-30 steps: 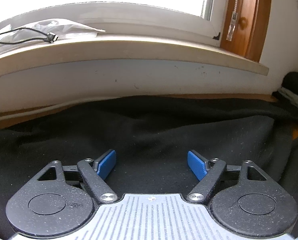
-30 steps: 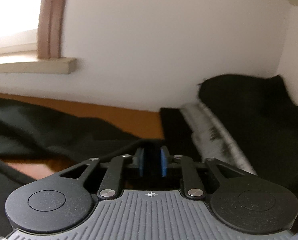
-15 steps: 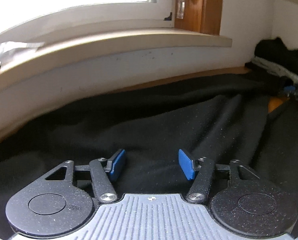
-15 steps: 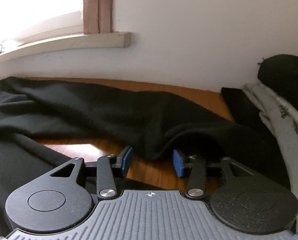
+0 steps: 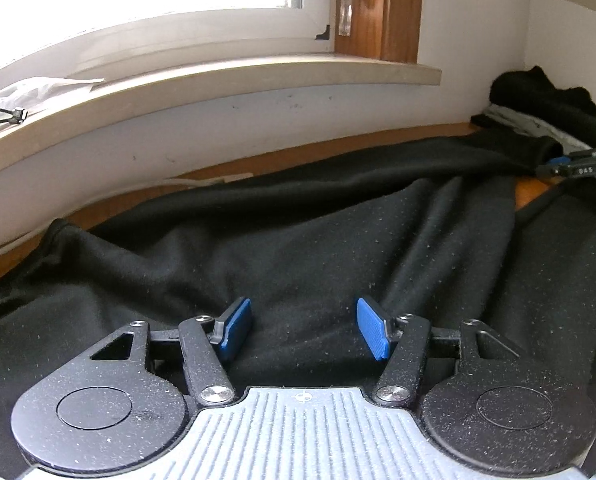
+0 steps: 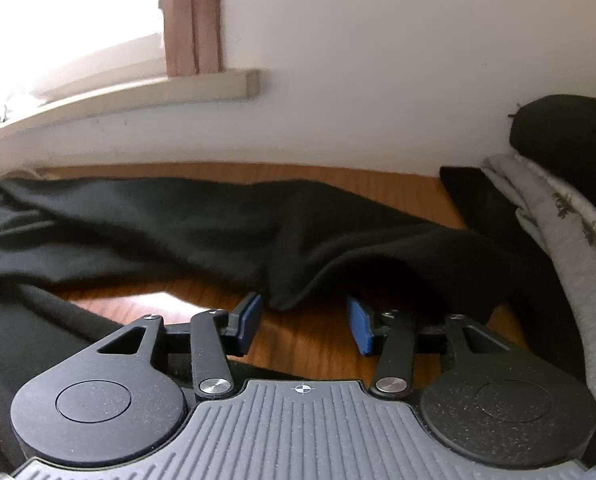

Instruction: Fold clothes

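A black garment (image 5: 298, 240) lies spread and wrinkled over the wooden table (image 6: 322, 336). My left gripper (image 5: 304, 314) hovers just above its body, blue pads apart and opening, with nothing pinched between them. One long sleeve (image 6: 201, 216) runs to the right, and its end (image 6: 298, 284) lies right in front of my right gripper (image 6: 304, 314). That gripper's jaws are opening over bare wood, and the pads press on nothing. The right gripper's tip (image 5: 570, 168) also shows at the far right of the left wrist view, beside the sleeve end.
A white wall and a window sill (image 5: 217, 80) run close behind the table, with a cable (image 5: 1, 120) on the sill. A stack of folded grey (image 6: 558, 220) and black clothes (image 6: 570, 136) sits at the right end.
The left wrist view has swung right along the garment and its jaws have narrowed. The right gripper's jaws have spread from nearly shut, and its view has turned left onto the sleeve end.
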### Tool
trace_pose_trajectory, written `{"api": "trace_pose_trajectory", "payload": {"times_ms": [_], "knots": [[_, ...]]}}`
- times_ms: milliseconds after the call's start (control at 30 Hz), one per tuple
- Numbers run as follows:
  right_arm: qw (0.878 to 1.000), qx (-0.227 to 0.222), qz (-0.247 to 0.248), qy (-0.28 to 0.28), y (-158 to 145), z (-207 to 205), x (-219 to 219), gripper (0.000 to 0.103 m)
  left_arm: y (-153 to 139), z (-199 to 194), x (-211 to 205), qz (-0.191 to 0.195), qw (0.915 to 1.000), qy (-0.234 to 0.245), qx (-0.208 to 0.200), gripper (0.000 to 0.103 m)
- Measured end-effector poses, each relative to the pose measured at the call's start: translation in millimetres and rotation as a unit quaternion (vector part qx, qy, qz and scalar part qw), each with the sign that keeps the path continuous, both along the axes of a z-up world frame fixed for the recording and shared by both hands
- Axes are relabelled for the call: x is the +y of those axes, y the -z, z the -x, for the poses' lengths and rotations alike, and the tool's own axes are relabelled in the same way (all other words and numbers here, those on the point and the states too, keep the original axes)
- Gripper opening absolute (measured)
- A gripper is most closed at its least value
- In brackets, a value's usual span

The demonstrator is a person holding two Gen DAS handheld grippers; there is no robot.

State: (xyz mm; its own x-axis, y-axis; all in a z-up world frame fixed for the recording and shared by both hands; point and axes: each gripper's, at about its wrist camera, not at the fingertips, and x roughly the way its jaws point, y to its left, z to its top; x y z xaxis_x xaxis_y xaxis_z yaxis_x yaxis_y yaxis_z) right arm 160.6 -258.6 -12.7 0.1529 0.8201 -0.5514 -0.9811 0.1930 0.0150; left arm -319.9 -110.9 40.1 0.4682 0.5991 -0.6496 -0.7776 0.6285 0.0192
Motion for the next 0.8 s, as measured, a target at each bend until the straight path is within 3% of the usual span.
{"api": "trace_pose_trajectory", "payload": {"times_ms": [67,233,433,500,600,633,667,700,733,800], "knots": [[1.0,-0.004,-0.009,-0.001,-4.2,-0.6,-2.5,0.056,-5.2,-6.0,5.6,-0.004,0.9999,0.003,0.014,0.068],[0.999,-0.04,-0.007,-0.013,-17.5,0.1,-3.0,0.057,-18.8,-31.1,31.2,-0.041,0.9979,0.024,0.045,0.069],[0.997,-0.06,0.024,-0.047,-25.0,-2.7,-3.0,0.059,-9.6,-67.2,66.6,-0.058,0.9919,0.059,0.096,0.069],[0.996,-0.062,0.036,-0.06,-25.8,-4.5,-3.4,0.066,-5.5,-74.3,75.7,-0.064,0.9903,0.067,0.104,0.068],[0.996,-0.048,0.053,-0.055,-20.4,-11.2,2.7,0.065,-0.7,-83.0,87.1,-0.067,0.9886,0.075,0.112,0.048],[0.997,-0.035,0.051,-0.052,-18.7,-15.6,5.0,0.063,0.5,-85.7,89.6,-0.066,0.9881,0.082,0.112,0.039],[0.997,-0.021,0.051,-0.052,-18.2,-19.9,7.5,0.049,0.4,-87.0,91.7,-0.065,0.9878,0.088,0.111,0.023],[0.997,-0.01,0.047,-0.052,-19.4,-23.8,9.7,0.021,0.1,-88.1,93.9,-0.064,0.9874,0.094,0.11,0.015],[0.998,-0.003,0.041,-0.05,-23.0,-27.5,11.3,0.008,-2.6,-87.6,96.6,-0.064,0.9884,0.092,0.102,0.005],[0.999,0.01,0.021,-0.048,-35.1,-35.7,14.1,0.004,-10.3,-85.4,103.6,-0.06,0.9912,0.086,0.08,0.004]]}}
